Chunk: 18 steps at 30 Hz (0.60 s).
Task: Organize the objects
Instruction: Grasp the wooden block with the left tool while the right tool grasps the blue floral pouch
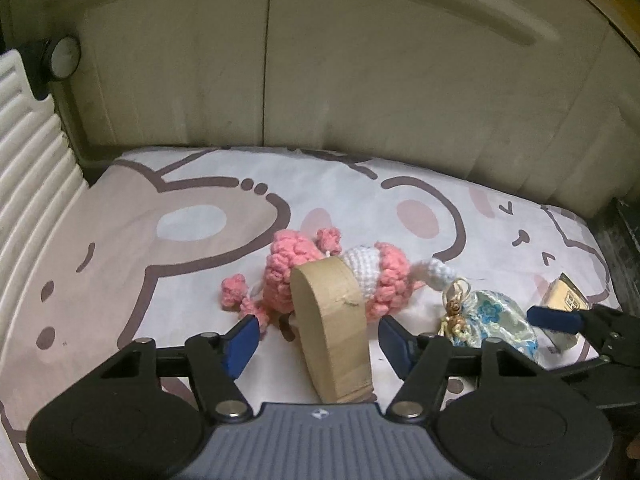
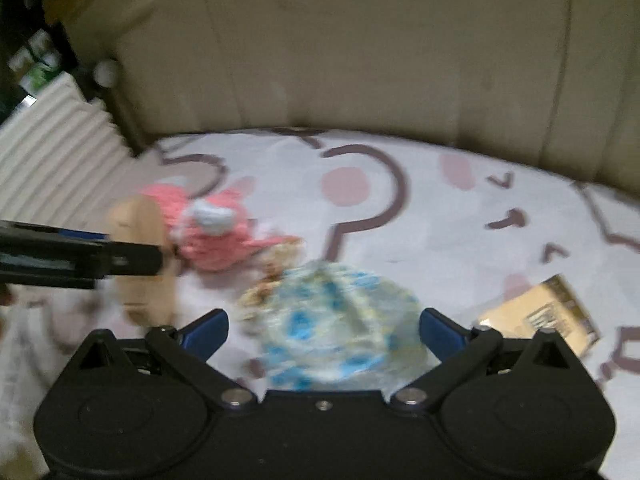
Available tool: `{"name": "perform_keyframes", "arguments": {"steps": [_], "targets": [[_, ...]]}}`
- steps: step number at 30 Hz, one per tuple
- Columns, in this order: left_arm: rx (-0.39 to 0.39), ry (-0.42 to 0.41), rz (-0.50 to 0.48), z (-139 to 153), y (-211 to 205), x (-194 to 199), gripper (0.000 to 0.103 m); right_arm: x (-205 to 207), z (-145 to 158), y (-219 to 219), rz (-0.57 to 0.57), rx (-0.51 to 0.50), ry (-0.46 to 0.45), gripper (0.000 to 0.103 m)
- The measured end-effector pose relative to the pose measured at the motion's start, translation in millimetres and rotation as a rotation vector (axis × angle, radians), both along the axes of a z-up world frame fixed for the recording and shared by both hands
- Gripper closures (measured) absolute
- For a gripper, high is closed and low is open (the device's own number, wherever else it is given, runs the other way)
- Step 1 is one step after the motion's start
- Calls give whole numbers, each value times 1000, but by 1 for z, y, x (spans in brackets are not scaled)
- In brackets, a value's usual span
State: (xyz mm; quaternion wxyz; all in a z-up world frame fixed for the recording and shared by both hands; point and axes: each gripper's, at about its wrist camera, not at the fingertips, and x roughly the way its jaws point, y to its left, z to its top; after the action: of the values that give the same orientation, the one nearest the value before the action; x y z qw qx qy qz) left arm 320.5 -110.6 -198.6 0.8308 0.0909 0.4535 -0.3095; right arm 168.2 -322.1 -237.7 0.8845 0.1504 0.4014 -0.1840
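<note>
A roll of brown tape (image 1: 332, 328) stands on edge on the cartoon-print cloth (image 1: 120, 240), between the open fingers of my left gripper (image 1: 316, 340). Behind it lies a pink and white crochet toy (image 1: 320, 268). A blue-flowered silk pouch (image 1: 492, 320) with a gold charm (image 1: 456, 308) lies to the right. In the blurred right wrist view the pouch (image 2: 332, 324) sits between the open fingers of my right gripper (image 2: 324, 332). The tape roll (image 2: 144, 256) and toy (image 2: 212, 232) are to its left.
A small tan packet (image 2: 540, 312) lies at the right; it also shows in the left wrist view (image 1: 560, 300). A white ribbed panel (image 1: 28, 184) stands at the left. Beige cabinet doors (image 1: 360, 60) rise behind the cloth.
</note>
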Motion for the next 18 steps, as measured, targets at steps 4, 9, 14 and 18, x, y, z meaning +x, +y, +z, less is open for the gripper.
{"name": "perform_keyframes", "arguments": {"steps": [4, 9, 14, 18], "targets": [[-8, 8, 8, -2, 0, 2, 39, 1, -10, -2, -3, 52, 32, 0], [-6, 4, 29, -4, 1, 5, 41, 2, -8, 3, 84, 104, 9, 0], [-20, 19, 28, -5, 2, 6, 47, 8, -10, 2, 32, 40, 29, 0], [-31, 41, 10, -4, 0, 5, 63, 15, -13, 10, 46, -3, 60, 0]]}}
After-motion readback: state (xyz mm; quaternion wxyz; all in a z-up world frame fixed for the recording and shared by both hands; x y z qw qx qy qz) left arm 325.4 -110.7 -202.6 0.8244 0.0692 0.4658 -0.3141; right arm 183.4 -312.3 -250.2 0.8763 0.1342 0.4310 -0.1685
